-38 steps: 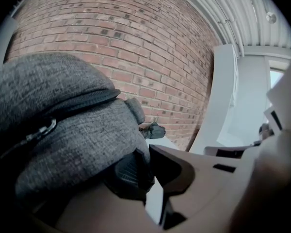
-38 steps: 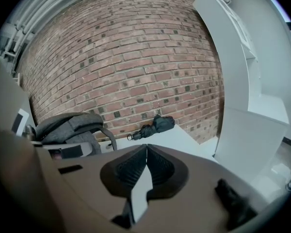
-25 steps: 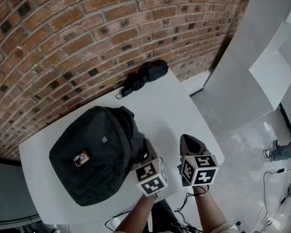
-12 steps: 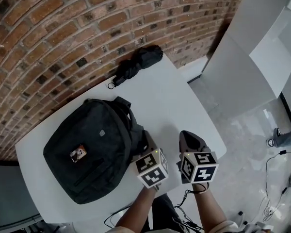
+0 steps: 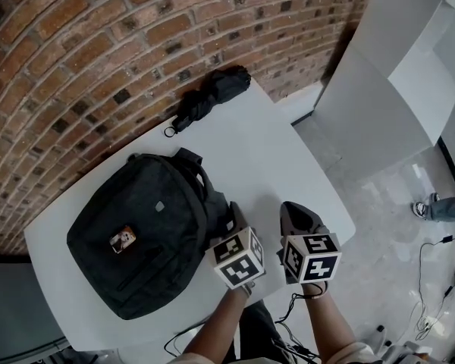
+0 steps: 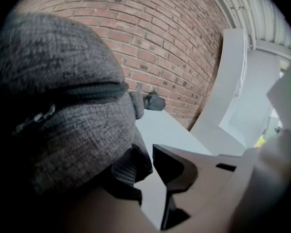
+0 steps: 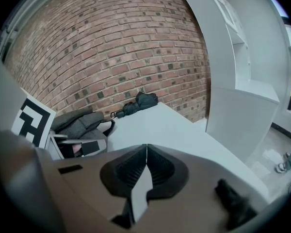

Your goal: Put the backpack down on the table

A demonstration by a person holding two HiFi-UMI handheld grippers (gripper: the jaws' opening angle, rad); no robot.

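A black backpack (image 5: 140,233) lies flat on the white table (image 5: 273,158), front pocket up. My left gripper (image 5: 231,218) is at its right edge. In the left gripper view the grey backpack cloth (image 6: 63,115) fills the left side and hides the left jaw. A dark strap (image 6: 128,166) lies between the jaws, with a gap to the right jaw that shows the table. These jaws have just been opening and do not press the strap. My right gripper (image 5: 292,214) hangs beside it over bare table, shut (image 7: 146,148), with nothing in it.
A folded black umbrella (image 5: 212,97) lies at the table's far edge by the brick wall (image 5: 98,51). White partitions (image 5: 387,89) stand to the right. On the floor at the right are cables (image 5: 440,268) and a person's shoe (image 5: 421,209).
Both grippers have come down a little at the backpack's right edge. The backpack stays lying on the table.
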